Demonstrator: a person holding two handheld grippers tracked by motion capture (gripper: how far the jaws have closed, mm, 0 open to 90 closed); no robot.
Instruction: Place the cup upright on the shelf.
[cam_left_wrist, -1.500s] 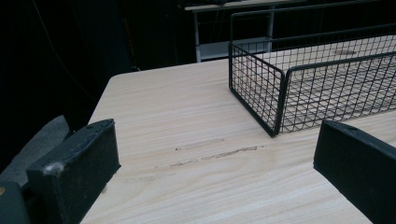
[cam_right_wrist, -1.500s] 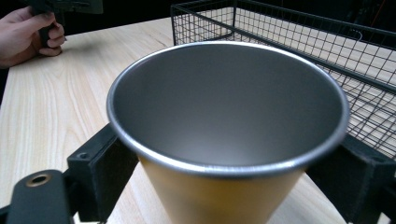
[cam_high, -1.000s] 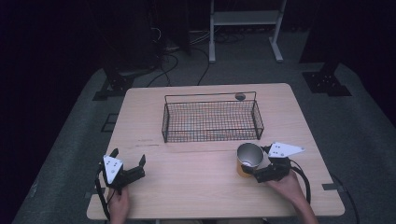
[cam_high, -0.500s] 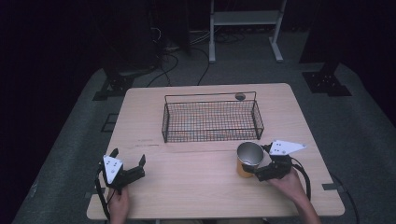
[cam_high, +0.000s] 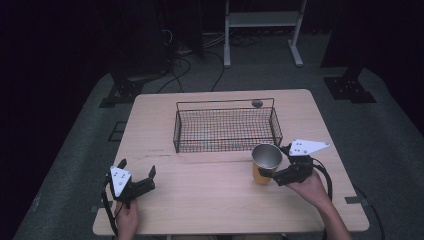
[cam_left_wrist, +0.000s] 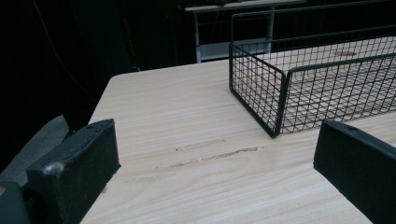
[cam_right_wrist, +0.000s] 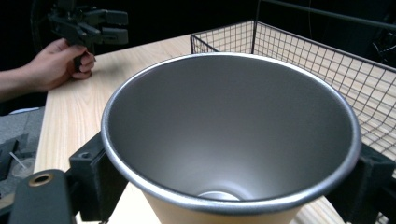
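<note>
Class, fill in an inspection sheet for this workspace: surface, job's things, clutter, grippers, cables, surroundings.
Surface: wooden table, scuff marks near the basket.
Job's things: metal cup, upright and empty, beside the wire basket, outside it.
Clutter: small dark round thing behind the basket.
Grippers: right hand-held gripper shut on the cup; left hand-held gripper open, holding nothing.
Cables: one trailing from each gripper; more on the floor behind the table.
Surroundings: dark room, grey floor, white frame at the back.
</note>
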